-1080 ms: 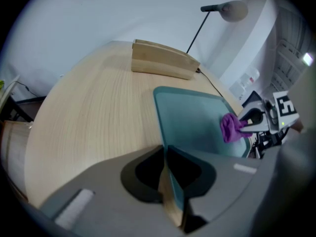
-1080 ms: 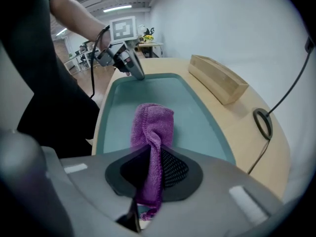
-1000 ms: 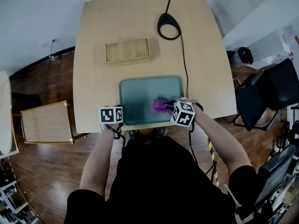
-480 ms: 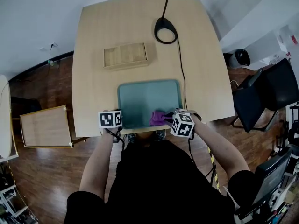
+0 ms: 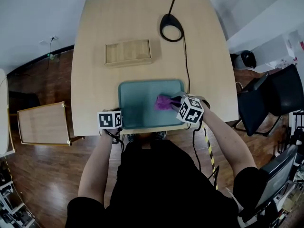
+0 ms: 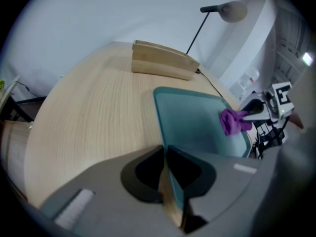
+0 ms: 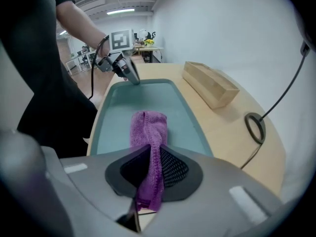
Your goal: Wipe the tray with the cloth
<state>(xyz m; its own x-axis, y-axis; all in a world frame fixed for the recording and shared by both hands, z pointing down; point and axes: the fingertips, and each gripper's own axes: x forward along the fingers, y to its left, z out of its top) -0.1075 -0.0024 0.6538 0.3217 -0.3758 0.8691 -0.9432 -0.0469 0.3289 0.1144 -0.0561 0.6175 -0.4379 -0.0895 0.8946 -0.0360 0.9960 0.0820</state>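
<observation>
A teal tray (image 5: 137, 99) lies at the near edge of the wooden table. My left gripper (image 5: 120, 125) is shut on the tray's near left corner; in the left gripper view the jaws (image 6: 165, 154) pinch the tray (image 6: 197, 122) rim. A purple cloth (image 5: 163, 102) rests on the tray's right half, with my right gripper (image 5: 173, 103) shut on it. In the right gripper view the cloth (image 7: 148, 132) runs out from between the jaws (image 7: 148, 154) onto the tray (image 7: 123, 117). The left gripper (image 7: 131, 75) shows at the tray's far corner there.
A wooden box (image 5: 128, 52) sits on the table beyond the tray. A black lamp base (image 5: 171, 27) stands at the back right, its cord running down past the tray's right side. Black chairs (image 5: 270, 99) stand to the right, a low wooden cabinet (image 5: 40, 123) to the left.
My right gripper dragged the cloth toward the tray's near edge, then pushed it back away to the middle of the right side. The left gripper kept its hold on the corner.
</observation>
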